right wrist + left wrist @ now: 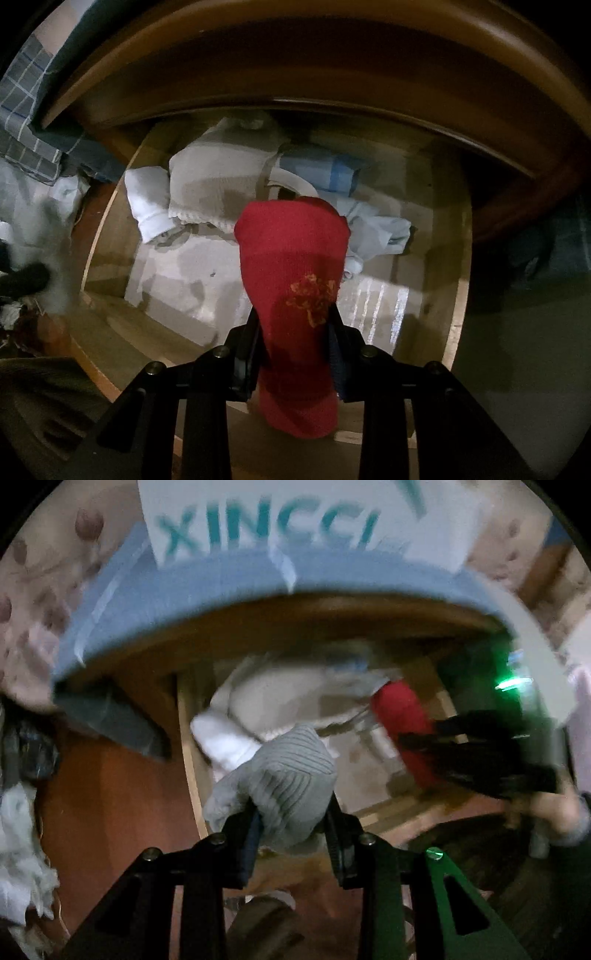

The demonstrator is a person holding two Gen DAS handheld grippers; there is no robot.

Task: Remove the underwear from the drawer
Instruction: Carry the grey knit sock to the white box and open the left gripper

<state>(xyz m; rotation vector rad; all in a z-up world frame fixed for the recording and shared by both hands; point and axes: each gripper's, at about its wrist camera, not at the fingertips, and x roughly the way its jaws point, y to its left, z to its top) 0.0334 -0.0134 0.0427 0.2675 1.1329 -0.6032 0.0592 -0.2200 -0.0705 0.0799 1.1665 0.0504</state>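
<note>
The left gripper (291, 830) is clamped on a grey ribbed garment (284, 775); the right gripper (295, 339) pinches a red garment (295, 258) above the open wooden drawer (458, 295). Folded white cloth (218, 173) lies farther back. Beyond, a white sheet (258, 513) reads "XINCCL".

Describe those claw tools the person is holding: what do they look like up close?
Both are matte black. The left gripper has two flat angular arms with round bolt heads at the joints, dark blue pads inside the fingers, and a green-lit right arm carrying a small green light. The right gripper is built alike, also with blue pads. No cables or sleeves show.
</note>
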